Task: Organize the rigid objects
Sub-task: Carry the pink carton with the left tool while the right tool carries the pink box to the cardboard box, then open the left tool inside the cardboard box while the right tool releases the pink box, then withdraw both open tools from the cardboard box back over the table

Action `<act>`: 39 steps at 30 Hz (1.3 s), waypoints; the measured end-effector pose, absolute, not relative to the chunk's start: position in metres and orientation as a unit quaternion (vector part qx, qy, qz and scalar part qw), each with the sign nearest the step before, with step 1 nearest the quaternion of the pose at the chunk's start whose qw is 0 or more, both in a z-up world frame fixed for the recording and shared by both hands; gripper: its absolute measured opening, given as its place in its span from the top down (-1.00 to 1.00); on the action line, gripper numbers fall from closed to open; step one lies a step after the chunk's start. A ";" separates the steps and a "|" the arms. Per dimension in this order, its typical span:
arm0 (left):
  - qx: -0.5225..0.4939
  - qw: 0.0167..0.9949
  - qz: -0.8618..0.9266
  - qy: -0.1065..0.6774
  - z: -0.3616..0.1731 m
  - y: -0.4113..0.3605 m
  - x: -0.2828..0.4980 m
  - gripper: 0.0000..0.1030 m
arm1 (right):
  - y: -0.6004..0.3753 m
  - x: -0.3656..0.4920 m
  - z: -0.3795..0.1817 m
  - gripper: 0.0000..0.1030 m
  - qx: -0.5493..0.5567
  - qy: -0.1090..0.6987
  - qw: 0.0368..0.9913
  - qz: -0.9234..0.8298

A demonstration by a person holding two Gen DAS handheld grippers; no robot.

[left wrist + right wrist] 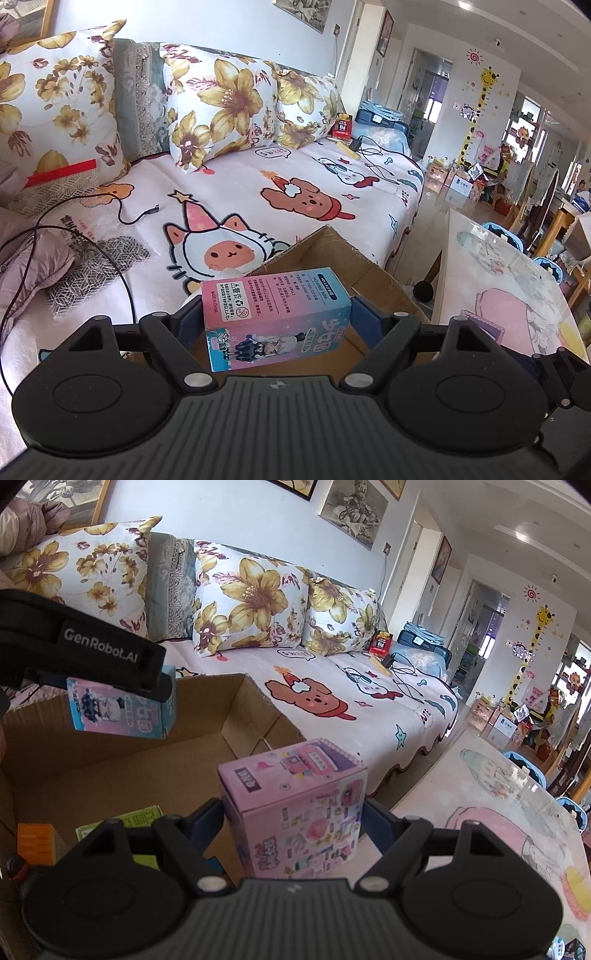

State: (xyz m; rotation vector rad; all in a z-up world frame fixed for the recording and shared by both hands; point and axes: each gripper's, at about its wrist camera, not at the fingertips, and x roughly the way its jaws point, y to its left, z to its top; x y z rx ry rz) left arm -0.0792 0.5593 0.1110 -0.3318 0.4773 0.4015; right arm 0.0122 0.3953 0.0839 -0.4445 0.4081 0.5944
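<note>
Nearest the lens in the right wrist view, the right gripper [295, 821] has its blue-padded fingers [380, 827] clamped on the two sides of a squarish pink toy box [295, 808], glossy printed card with a cartoon shop on top, held above the near right corner of an open cardboard carton [110, 753]. Low in that carton, at its near left, lie a small orange box [37, 843] and a lime-green box [122, 821], both partly hidden by the gripper's black frame. In the left wrist view, the left gripper [275, 319] is likewise closed on a taller pink-and-blue figure box [275, 314], its long printed face turned up and tilted, hanging over the carton's brown corrugated floor; the right wrist view shows the same box under the black arm marked GenRobot.AI, above the carton's far left part. To the right stands a glossy table [517, 830] with a pastel cartoon top. Beyond the carton stretches a sofa [258, 184] under a soft pink cartoon-printed cover, with a thin black cable [74, 229] trailing across its left side. Plump pillows [221, 103] in yellow floral cloth lean along the sofa's back.
</note>
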 end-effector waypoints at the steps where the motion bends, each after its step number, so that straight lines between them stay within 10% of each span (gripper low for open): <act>1: -0.160 0.938 0.197 0.236 0.110 0.559 -0.078 -0.99 | 0.398 0.014 0.081 -0.57 -0.218 0.200 0.911 0.288; 39: -0.039 0.965 0.119 0.230 0.102 0.505 -0.073 -1.00 | 0.236 -0.063 0.089 -0.82 -0.080 0.190 0.970 0.130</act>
